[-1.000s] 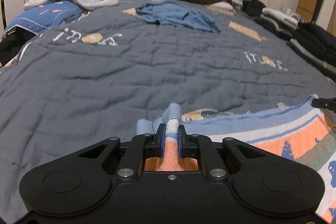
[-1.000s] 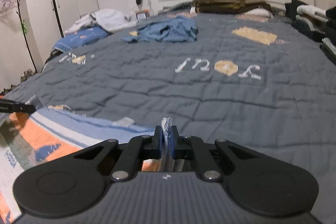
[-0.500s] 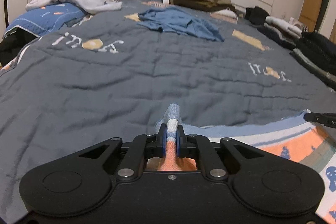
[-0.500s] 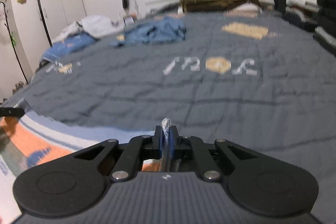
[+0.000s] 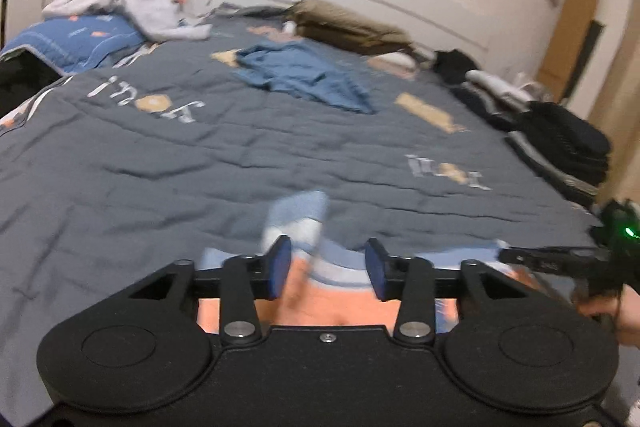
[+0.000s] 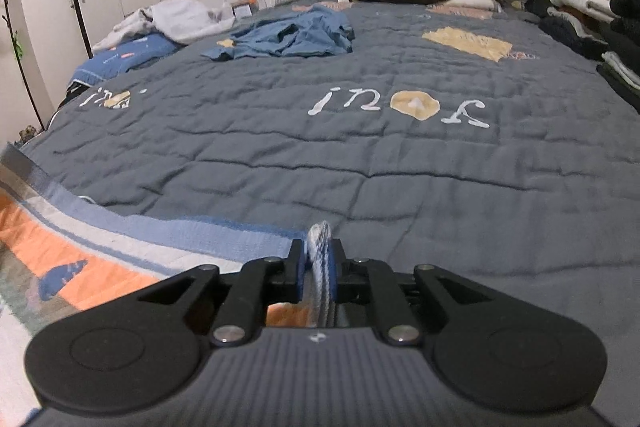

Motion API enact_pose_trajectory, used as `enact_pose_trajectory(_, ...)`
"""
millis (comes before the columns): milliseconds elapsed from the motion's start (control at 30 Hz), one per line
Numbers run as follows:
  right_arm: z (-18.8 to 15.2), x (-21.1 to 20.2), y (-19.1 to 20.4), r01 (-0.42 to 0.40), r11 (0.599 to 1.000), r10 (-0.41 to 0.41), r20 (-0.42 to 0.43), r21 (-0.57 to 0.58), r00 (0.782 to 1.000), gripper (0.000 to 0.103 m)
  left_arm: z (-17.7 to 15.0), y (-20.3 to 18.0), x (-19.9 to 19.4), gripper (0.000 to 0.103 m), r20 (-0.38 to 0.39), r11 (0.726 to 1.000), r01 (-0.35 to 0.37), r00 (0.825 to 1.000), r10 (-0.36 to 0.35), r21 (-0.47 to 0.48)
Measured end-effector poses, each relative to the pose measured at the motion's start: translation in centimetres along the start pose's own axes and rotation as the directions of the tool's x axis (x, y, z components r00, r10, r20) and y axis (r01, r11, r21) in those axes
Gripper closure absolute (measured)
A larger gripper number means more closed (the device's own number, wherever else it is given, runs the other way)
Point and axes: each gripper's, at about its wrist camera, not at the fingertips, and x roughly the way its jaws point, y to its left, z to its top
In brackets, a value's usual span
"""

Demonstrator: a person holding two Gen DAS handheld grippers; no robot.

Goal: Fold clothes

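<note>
Left wrist view: the left claw [image 5: 327,269] is opening, its blue pads spread clear of the orange-and-blue striped towel [image 5: 320,291], whose bunched corner lies loose between them on the grey quilt [image 5: 200,167]. At the right edge the right claw [image 5: 532,259] reaches in, a hand [image 5: 616,311] behind it.

Right wrist view: the right claw [image 6: 318,269] is opening slightly but its pads pinch a fold of the towel [image 6: 120,247], which spreads leftward along the quilt's [image 6: 400,167] near edge. A crumpled blue shirt [image 6: 288,37] lies well beyond.
</note>
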Motion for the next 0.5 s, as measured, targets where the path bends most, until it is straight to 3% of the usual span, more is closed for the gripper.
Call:
enact_pose_trajectory(100,0.0,-2.6,-0.4,0.025,0.999,-0.025,0.007,0.022,1.0,0.085,-0.9,-1.9,-1.0,0.062,-0.001,0.999,0.045,0.999,-0.045,0.0)
enact_pose_trajectory(233,0.0,-7.4,-0.9,0.048,0.996,-0.053,0.074,0.071,0.996,0.065,-2.3,-3.6,-2.4,0.061,0.003,0.998,0.065,0.998,-0.065,-0.001)
enact_pose_trajectory(367,-0.8,-11.6,-0.1,0.021,0.993,-0.038,0.143,0.118,0.989,0.063,-4.0,-4.5,-4.1,0.054,0.006,0.995,0.091,0.996,-0.091,-0.032)
enact_pose_trajectory(500,-2.9,-14.2,2.1,-0.073,0.977,0.036,0.183,0.2,0.982,0.059,-6.8,-4.5,-5.1,0.054,-0.017,0.973,0.15,0.988,-0.155,-0.173)
